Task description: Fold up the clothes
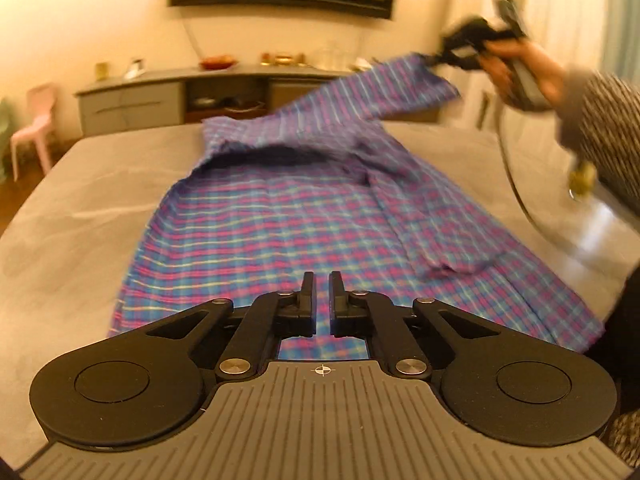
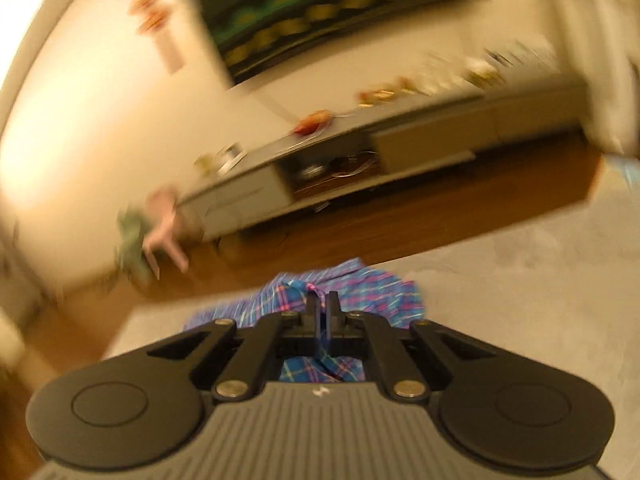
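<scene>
We have the plaid shirt (image 1: 288, 216) spread long across the grey bed (image 1: 72, 208), its hem nearest us and its far end toward the sideboard (image 1: 132, 100).

Our right tool (image 2: 323, 300) has its jaws pinched tight on a fold of the cloth, which shows bunched between and behind the fingers in the right wrist view. From the left wrist view that same tool (image 1: 436, 58) is up in the air at the far right, gripped by a hand (image 1: 520, 72) in a knit sleeve (image 1: 608, 128), with one sleeve or side of the shirt drawn up off the bed after it. We judge this lift is meant to carry that part over the body for a fold.

Our left tool (image 1: 322, 280) sits low over the hem with its jaws drawn narrow, only a slim gap between them. We cannot tell for sure that cloth is caught there; the shirt lies just under and ahead of the fingertips, so the tool may be pinning or pinching the hem to keep the body flat while the other side travels.
</scene>
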The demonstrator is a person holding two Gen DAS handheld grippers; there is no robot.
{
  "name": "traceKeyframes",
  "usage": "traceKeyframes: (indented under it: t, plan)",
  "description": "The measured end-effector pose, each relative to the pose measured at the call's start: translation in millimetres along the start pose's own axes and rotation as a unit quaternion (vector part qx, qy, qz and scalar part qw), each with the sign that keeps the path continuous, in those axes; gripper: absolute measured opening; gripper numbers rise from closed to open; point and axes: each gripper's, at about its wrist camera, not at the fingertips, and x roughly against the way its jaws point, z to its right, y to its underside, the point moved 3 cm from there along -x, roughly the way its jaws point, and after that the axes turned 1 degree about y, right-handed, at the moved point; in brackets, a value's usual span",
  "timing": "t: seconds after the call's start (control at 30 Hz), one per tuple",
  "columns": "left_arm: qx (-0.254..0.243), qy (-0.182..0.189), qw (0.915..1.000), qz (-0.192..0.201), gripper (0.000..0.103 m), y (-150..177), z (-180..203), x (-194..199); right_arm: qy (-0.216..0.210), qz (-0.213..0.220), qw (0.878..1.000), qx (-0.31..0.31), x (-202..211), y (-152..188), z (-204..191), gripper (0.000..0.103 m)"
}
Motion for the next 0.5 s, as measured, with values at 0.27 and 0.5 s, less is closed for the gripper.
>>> traceKeyframes:
  t: [0.27, 0.5]
  plan:
    - [0.084, -0.221, 0.9698, -0.06, 0.06, 43, -81, 3, -0.022, -0.048, 0.997, -0.058, -58, 9, 44, 0.002]
    - [0.118, -0.201, 0.9699, -0.07, 0.023, 60, -89, -2, -0.052, -0.055, 0.995, -0.061, -50, 13, 16, 0.002]
